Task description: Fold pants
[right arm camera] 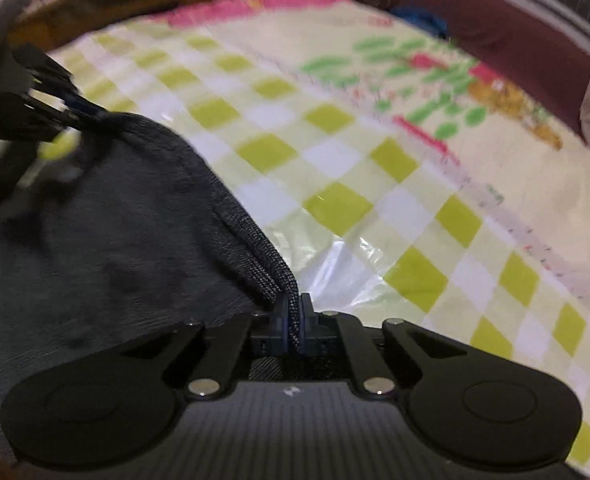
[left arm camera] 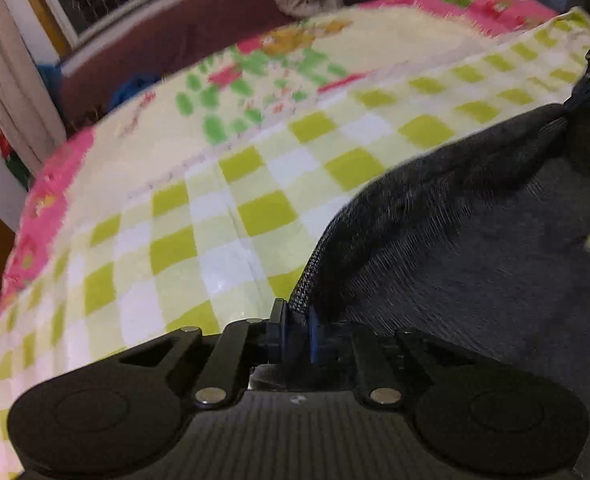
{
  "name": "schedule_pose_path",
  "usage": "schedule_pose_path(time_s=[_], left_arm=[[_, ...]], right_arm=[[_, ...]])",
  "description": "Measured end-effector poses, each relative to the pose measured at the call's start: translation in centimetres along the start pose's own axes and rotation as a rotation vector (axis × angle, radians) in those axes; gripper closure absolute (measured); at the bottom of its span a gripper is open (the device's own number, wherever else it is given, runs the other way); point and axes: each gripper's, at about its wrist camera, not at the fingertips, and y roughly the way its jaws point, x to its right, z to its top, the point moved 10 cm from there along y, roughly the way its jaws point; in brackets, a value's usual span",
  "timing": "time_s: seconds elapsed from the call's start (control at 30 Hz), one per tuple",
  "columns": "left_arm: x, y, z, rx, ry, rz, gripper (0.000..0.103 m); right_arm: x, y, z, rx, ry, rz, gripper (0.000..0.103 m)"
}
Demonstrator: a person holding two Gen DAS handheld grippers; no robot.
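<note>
The left tool [left arm camera: 297, 320] and the right tool [right arm camera: 294, 318] each pinch the thick hem of the dark pants [left arm camera: 475, 240] above the checkered bed cover [left arm camera: 223, 216].

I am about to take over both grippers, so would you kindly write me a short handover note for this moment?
Left gripper: shut on the pants, pinching a hemmed edge.
Right gripper: shut on the pants, pinching the same edge further along.
Pants: dark grey, held stretched between both grippers above the checkered bedspread.
Done: both corners gripped.
Left: no fold is visible yet; the frames are blurred, so probably carry the held edge over and lay it down, then release.
</note>
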Motion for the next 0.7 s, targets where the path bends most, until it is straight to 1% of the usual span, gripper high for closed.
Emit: schedule_pose_path(time_s=[0.03, 0.1, 0.17, 0.2, 0.27, 0.3, 0.33, 0.37, 0.4, 0.43, 0.5, 0.53, 0.6, 0.63, 0.67, 0.7], left_arm=[[0.5, -1.7, -0.5, 0.021, 0.001, 0.007, 0.077], [1.5, -5.3, -2.0, 0.065, -0.008, 0.012, 0.077], [3.0, -8.5, -4.5, 0.094, -0.019, 0.023, 0.077], [3.7, -9.7, -5.9, 0.099, -0.024, 0.028, 0.077], [4.9, -11.1, -9.2, 0.086, -0.048, 0.044, 0.077], [5.5, -11.5, -10.8, 0.072, -0.077, 0.043, 0.077], [6.1, -11.6, -12.3, 0.058, -0.096, 0.037, 0.077], [6.6, -11.6, -13.5, 0.048, -0.101, 0.039, 0.077], [7.2, -11.5, -14.5, 0.038, -0.106, 0.043, 0.077], [7.7, -11.2, -15.4, 0.027, -0.11, 0.051, 0.083], [8.0, -10.9, -16.5, 0.024, -0.122, 0.078, 0.083], [8.1, -10.9, -16.8, 0.032, -0.139, 0.078, 0.083], [7.7, -11.3, -16.8, 0.059, -0.168, 0.091, 0.082], [7.5, -11.4, -16.7, 0.076, -0.176, 0.099, 0.081], [7.2, -11.5, -16.4, 0.093, -0.172, 0.122, 0.08], [7.0, -11.5, -16.2, 0.103, -0.161, 0.141, 0.08]], right_arm=[[-1.3, -2.2, -0.8, 0.018, -0.001, -0.004, 0.098], [-3.9, -5.4, -2.0, 0.046, 0.004, -0.003, 0.098], [-7.5, -8.2, -4.5, 0.058, 0.024, 0.024, 0.098], [-9.1, -8.7, -5.8, 0.049, 0.029, 0.035, 0.099], [-13.1, -9.2, -8.9, 0.019, 0.019, 0.055, 0.1], [-14.7, -9.0, -10.3, -0.004, 0.041, 0.09, 0.103], [-16.3, -8.5, -11.8, -0.032, 0.08, 0.134, 0.103], [-17.5, -7.9, -12.8, -0.052, 0.084, 0.148, 0.103], [-18.6, -7.3, -13.6, -0.063, 0.057, 0.136, 0.103], [-19.4, -6.6, -14.3, -0.079, 0.032, 0.114, 0.103], [-20.3, -5.7, -14.5, -0.086, -0.024, 0.066, 0.103], [-20.9, -5.6, -14.2, -0.082, -0.064, 0.058, 0.102], [-21.5, -5.4, -12.7, -0.037, -0.12, 0.04, 0.101], [-21.7, -5.1, -11.7, -0.005, -0.151, 0.024, 0.098], [-21.9, -4.5, -10.9, 0.013, -0.184, 0.006, 0.093], [-22.1, -3.8, -9.9, 0.026, -0.216, -0.016, 0.085]])
